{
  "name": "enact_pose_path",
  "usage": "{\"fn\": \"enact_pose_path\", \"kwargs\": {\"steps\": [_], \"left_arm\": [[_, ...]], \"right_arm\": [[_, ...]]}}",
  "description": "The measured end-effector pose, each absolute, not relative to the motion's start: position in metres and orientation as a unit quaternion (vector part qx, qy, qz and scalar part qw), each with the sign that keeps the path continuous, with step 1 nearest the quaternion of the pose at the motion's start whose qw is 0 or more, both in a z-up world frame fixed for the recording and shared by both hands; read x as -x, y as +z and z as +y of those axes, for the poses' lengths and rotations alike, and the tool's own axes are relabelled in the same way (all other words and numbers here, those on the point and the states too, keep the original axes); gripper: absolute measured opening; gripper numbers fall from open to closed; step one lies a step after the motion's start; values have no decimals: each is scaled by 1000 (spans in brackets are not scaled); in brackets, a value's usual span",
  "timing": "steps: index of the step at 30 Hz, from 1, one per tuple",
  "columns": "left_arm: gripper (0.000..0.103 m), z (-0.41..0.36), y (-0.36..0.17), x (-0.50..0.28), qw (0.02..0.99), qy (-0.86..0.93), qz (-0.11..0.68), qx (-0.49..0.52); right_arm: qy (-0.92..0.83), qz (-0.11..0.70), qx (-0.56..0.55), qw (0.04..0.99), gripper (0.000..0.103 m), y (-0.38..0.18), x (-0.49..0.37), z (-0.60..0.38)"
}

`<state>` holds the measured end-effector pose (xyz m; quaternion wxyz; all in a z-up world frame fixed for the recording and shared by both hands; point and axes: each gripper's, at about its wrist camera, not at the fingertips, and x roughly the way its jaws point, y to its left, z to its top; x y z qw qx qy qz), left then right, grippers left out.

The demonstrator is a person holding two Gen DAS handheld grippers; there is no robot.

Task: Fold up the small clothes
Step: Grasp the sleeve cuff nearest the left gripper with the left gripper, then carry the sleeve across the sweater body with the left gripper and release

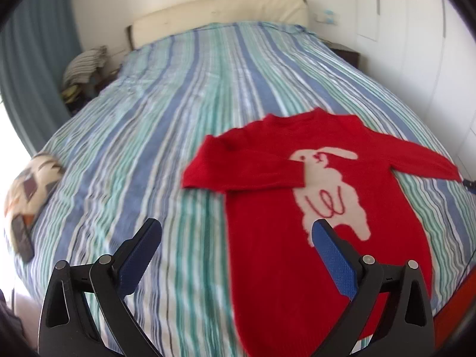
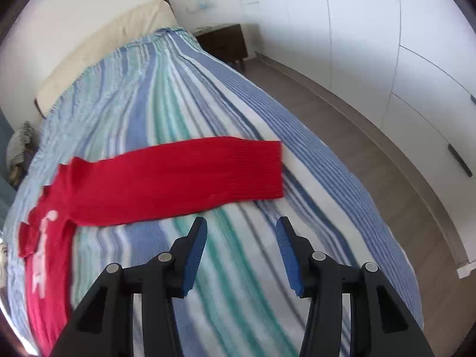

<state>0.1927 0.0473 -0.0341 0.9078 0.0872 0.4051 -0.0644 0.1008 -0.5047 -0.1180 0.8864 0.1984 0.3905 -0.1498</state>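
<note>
The red sweater [image 1: 267,178] lies flat for folding, one sleeve crossed inward; left gripper [image 1: 235,238] and right gripper [image 2: 241,232] hang above it, jaws apart, empty.

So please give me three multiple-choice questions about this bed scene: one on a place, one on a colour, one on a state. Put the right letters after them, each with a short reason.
1. Where does the red sweater lie?
A. on the striped bedspread
B. on the floor
C. on the nightstand

2. What colour is the animal figure on the sweater's front?
A. black
B. pale cream
C. green

3. How do the sweater's sleeves lie?
A. both stretched out
B. both folded in
C. the left sleeve folded across the chest, the right sleeve stretched out

Answers:
1 A, it lies flat on the bedspread.
2 B, the figure is pale against the red.
3 C, one cuff reaches the figure, while the other sleeve points toward the bed's edge.
</note>
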Motion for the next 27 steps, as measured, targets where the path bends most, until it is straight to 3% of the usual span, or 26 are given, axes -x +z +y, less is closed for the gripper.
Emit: {"fn": "enact_pose_path", "kwargs": {"steps": [3,5,7,9,12,13,14,15,16,17,21,27], "left_arm": [[98,2,-76,-248,870,-111,435,-203],[65,-18,-114,-280,837,-113,461,-272],[53,-30,-143,-303,808,-113,487,-312],[53,-37,-156,-317,804,-102,484,-329],[73,-45,-161,-329,811,-100,478,-323],[74,-49,-163,-331,815,-103,471,-322],[69,-51,-165,-333,817,-108,469,-319],[57,-51,-167,-335,817,-117,475,-305],[10,-48,-168,-339,817,-125,489,-279],[3,-43,-167,-342,822,-110,498,-255],[3,25,-119,-340,880,-65,465,-76],[3,234,-64,-307,895,136,403,134]], "right_arm": [[-101,359,-203,905,58,-99,-64,-464],[-77,345,-207,912,62,-96,-44,-436],[-62,341,-207,915,63,-98,-33,-411],[-52,335,-195,920,63,-97,-28,-393],[-37,333,-159,929,63,-94,-32,-375],[-32,338,-150,929,63,-96,-35,-371],[-27,346,-146,927,63,-99,-39,-368],[-25,353,-141,924,63,-103,-43,-365],[-24,359,-137,923,63,-105,-46,-363],[-24,362,-134,922,63,-107,-48,-361],[-25,365,-131,922,63,-112,-50,-357],[-25,374,-126,918,63,-117,-52,-357]]}}
